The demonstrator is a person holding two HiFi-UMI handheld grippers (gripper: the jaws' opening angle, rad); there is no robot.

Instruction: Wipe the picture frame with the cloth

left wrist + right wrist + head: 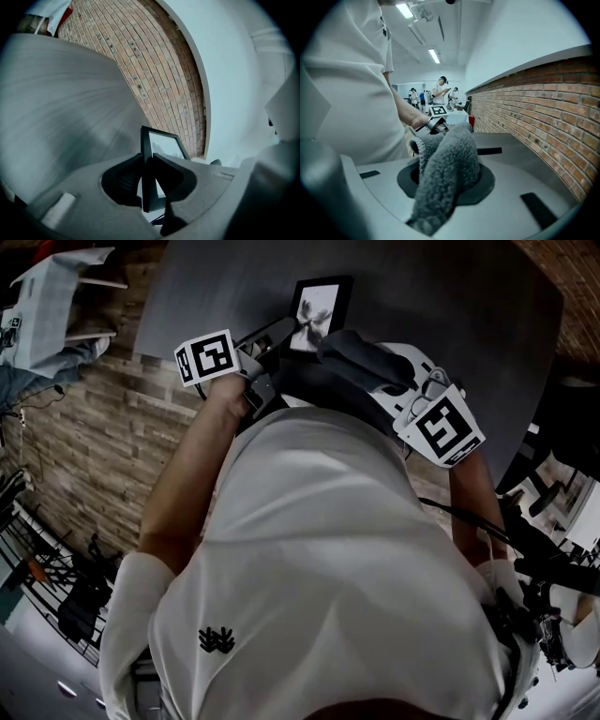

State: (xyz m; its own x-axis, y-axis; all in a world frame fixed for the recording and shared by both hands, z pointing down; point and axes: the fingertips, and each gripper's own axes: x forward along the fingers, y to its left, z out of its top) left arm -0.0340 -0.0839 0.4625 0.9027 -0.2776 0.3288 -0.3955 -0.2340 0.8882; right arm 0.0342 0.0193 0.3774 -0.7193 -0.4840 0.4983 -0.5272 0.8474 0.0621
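In the head view a black picture frame (319, 313) with a grey print is held over the dark grey table (441, 296), just ahead of the person's chest. My left gripper (279, 336) is shut on the frame's near edge; in the left gripper view the jaws (149, 161) pinch the frame's (161, 143) black side bar, seen edge-on. My right gripper (380, 371) is shut on a grey fluffy cloth (361, 357) whose end lies against the frame's lower right corner. In the right gripper view the cloth (447, 168) fills the jaws and hides the pads.
A brick wall (543, 112) runs along the table's far side. A white table with a chair (56, 296) stands at the upper left over brick-look flooring. Cables and equipment (544, 559) sit at the right. Several people (440, 91) stand far off.
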